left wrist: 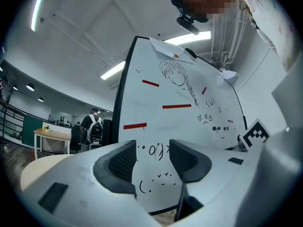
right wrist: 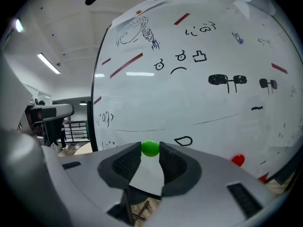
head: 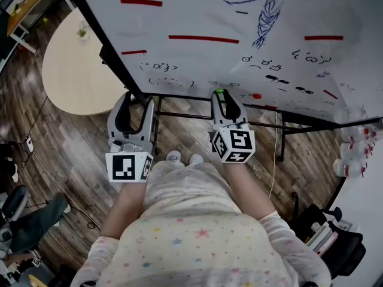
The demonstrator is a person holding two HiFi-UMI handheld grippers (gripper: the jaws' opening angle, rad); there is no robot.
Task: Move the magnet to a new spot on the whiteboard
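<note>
1. A person faces a whiteboard (head: 197, 17) marked with red bars and small doodles.
2. The right tongs (right wrist: 150, 151) pinch a green magnet (right wrist: 150, 148) between their tips. It is low on the whiteboard, near the bottom edge. Whether the magnet touches the surface cannot be told.
3. A red magnet (right wrist: 238, 160) sits on the whiteboard to the right of the green one, apart from it.
4. The left tongs (left wrist: 152, 151) are spread, with only the whiteboard's lower left part showing between them.
</note>
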